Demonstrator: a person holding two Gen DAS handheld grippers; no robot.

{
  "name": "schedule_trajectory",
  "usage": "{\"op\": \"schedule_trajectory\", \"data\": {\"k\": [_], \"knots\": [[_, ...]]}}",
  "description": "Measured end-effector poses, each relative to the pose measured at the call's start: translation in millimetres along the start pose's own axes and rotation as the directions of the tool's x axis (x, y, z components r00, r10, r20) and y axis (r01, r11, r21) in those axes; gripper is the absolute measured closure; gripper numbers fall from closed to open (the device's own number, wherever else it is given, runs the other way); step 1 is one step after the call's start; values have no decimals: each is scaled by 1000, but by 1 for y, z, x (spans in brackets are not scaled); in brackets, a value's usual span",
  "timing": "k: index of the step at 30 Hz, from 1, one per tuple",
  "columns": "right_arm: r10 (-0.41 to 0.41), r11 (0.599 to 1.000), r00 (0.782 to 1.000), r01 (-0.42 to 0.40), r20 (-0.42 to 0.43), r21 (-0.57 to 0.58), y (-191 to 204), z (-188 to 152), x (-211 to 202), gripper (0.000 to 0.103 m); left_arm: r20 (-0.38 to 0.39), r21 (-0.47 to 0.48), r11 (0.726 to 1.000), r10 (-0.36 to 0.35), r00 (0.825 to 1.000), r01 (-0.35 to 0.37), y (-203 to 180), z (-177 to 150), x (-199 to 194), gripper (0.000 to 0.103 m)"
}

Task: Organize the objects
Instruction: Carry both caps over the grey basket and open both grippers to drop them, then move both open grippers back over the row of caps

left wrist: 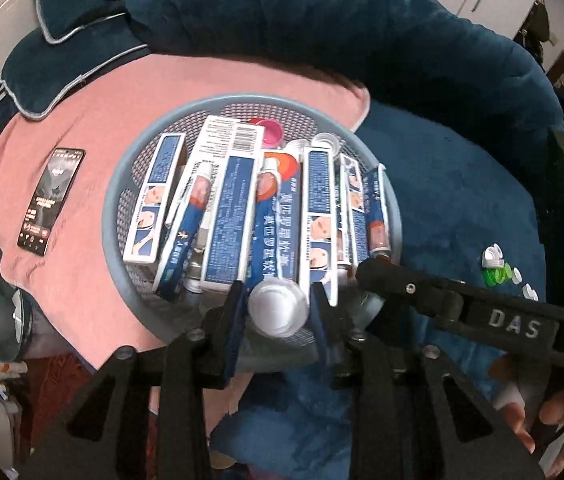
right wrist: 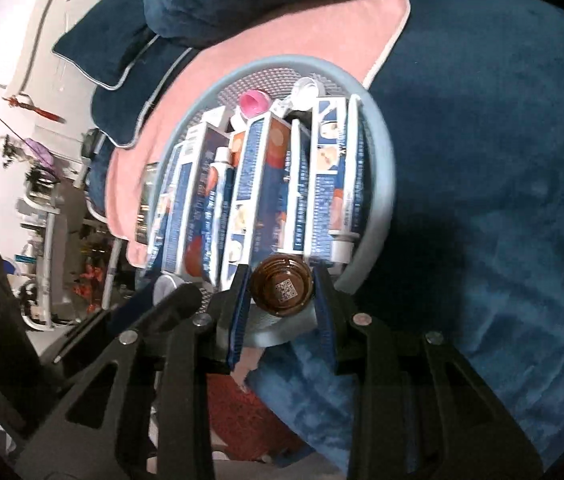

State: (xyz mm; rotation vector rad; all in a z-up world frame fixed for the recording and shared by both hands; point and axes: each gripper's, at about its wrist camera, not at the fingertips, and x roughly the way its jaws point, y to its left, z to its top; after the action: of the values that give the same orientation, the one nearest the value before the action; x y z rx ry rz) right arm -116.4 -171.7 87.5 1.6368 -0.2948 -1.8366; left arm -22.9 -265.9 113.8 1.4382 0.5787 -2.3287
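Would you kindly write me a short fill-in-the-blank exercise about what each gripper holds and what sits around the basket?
1. The left gripper is shut on a cap whose colour is ____.
2. The right gripper is shut on a brown cap that bears a ____ code.
3. The boxes lie in a round ____.
4. The phone lies on a cloth whose colour is ____.

Missing words: white; QR; basket; pink
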Motion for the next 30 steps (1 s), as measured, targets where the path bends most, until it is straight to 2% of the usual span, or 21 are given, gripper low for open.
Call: {"op": "schedule_trajectory", "data": {"k": [1,2,4,6,7,8,9,11,14,17,18,20,23,25,30], "knots": [[20,1000,1000,-20,0,3,1,0,1,71,-8,-15,1000,8,1000,-8,3,0,1,47],[33,999,999,-33,-2,2,1,0,1,71,-10,-17,1000,6,1000,-6,6,2,2,43],[35,999,999,-35,-5,-7,3,-1,1,68,-11,-24,1000,4,1000,-4,11,3,2,42],[17,1000,1000,-17,11,-18,3,-2,-1,52,2,-33,999,5,1000,-5,15,4,0,41],[14,1000,1000,-14,19,-20,3,-3,-2,46,10,-40,999,8,1000,-7,16,5,-2,37],[20,1000,999,-20,27,-17,1,-3,-5,34,15,-46,999,11,1000,-11,17,6,-3,31],[32,999,999,-32,37,-10,-1,-3,-8,28,22,-49,999,15,1000,-14,17,6,-4,30],[31,1000,998,-31,51,-1,-3,-3,-11,27,37,-47,999,29,999,-27,16,7,-7,30],[-18,1000,998,20,63,-19,-4,-5,-17,26,53,-22,997,70,996,-69,10,8,-9,30],[-81,996,994,84,73,-41,-6,-7,-22,16,49,20,994,105,993,-106,1,8,-7,27],[-100,993,992,104,80,-48,-6,-7,-23,13,49,34,993,114,992,-116,-3,8,-6,25],[-126,990,988,131,94,-54,-11,-8,-30,8,54,67,988,134,990,-137,-13,7,-6,13],[-140,988,983,146,120,-48,-20,-9,-41,4,67,105,983,145,987,-151,-23,7,-6,5],[-147,987,980,154,133,-40,-27,-11,-48,0,66,124,980,148,987,-155,-31,7,-5,3],[-180,983,973,185,143,-20,-48,-18,-63,0,66,171,973,142,988,-151,-53,4,-5,1]]}}
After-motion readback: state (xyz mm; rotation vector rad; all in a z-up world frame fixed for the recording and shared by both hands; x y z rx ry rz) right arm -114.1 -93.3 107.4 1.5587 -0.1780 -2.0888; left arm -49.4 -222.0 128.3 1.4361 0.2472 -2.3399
